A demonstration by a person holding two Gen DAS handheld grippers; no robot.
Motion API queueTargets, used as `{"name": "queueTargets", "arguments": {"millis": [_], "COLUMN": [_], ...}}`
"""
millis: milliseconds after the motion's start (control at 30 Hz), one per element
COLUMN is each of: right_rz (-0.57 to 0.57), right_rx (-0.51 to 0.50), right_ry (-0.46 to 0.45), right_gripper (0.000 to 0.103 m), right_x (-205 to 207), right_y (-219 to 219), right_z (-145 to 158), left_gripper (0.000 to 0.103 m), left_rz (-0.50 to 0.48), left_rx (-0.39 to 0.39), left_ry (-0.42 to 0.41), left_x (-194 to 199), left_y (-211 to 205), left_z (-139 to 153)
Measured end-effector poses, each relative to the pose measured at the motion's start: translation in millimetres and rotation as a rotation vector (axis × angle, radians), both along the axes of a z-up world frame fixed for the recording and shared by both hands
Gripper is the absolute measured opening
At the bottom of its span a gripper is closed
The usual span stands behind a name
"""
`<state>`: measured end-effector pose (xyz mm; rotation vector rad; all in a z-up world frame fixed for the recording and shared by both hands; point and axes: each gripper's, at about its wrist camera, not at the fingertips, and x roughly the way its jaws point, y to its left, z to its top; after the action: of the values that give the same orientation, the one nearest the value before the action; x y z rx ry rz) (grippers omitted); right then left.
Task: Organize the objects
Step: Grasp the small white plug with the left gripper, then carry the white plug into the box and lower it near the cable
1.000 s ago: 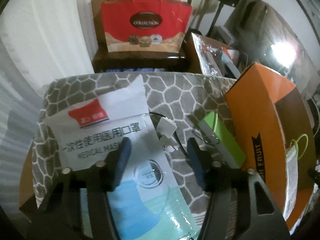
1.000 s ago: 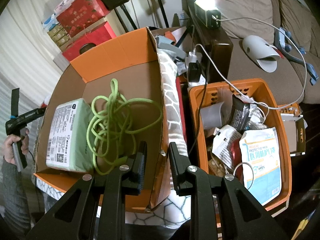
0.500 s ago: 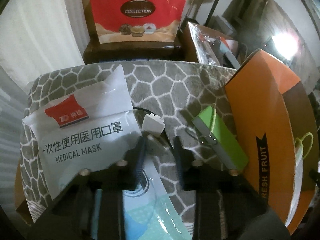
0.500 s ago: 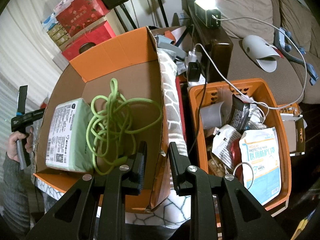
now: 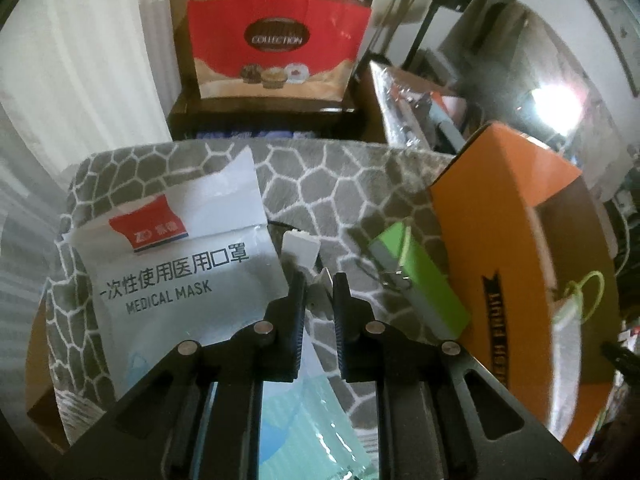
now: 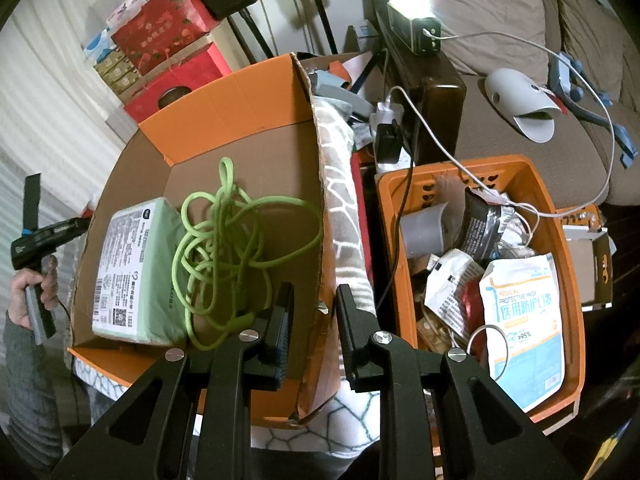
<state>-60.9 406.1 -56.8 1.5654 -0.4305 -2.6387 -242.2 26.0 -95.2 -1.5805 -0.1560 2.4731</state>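
My left gripper (image 5: 319, 280) is shut on a small white charger plug (image 5: 301, 249) and holds it just above the grey honeycomb blanket (image 5: 352, 184). A white medical mask packet (image 5: 172, 264) lies to its left and a green power bank (image 5: 420, 284) to its right. The orange cardboard box (image 5: 516, 240) stands further right. In the right wrist view my right gripper (image 6: 314, 300) is shut on the box's right wall (image 6: 316, 240). Inside the box lie a green cord (image 6: 236, 240) and a pale green tissue pack (image 6: 136, 264).
An orange plastic basket (image 6: 560, 248) full of packets and cables stands right of the box. A red gift bag (image 5: 276, 44) stands beyond the blanket. A sofa (image 6: 500, 40) with a lamp and white cable is behind the basket.
My left gripper closed from open onto the white charger plug and moved slightly forward. The right gripper has stayed still on the box wall.
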Motion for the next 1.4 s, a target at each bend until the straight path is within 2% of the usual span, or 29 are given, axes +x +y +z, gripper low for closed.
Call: {"name": "queueTargets", "arguments": {"millis": [233,400,467,733,1000,1400], "right_rz": [-0.002,0.019,0.029,0.05,0.05,0.049], "right_rx": [-0.051,-0.019,-0.013,0.006,0.01,0.007], "right_ry": [-0.007,-0.015,-0.011,0.001,0.005,0.007], "right_gripper": [0.015,0.014,0.01,0.009,0.009,0.009], "right_x": [-0.2,0.0,0.2,1.5,1.1,1.0], "right_y": [10.9,8.7,7.6,6.9,4.5,4.2], "right_z": [0.9,7.3,10.3,11.2,12.1,12.3], "left_gripper": [0.012,0.012,0.012,0.012,0.012,0.012], "left_rz": [-0.051,-0.1,-0.118,-0.195,-0.322,-0.461], "left_rx": [0.03,0.054,0.069,0.138,0.179,0.166], "left_ry": [0.065,0.111,0.125,0.13,0.11,0.054], "left_x": [15.2,26.6,30.8,45.5,69.6,99.9], "left_y": [9.1,25.0,31.6,59.5,112.0,185.8], "left_z": [35.7,62.2,71.3,91.9,100.7,81.0]}}
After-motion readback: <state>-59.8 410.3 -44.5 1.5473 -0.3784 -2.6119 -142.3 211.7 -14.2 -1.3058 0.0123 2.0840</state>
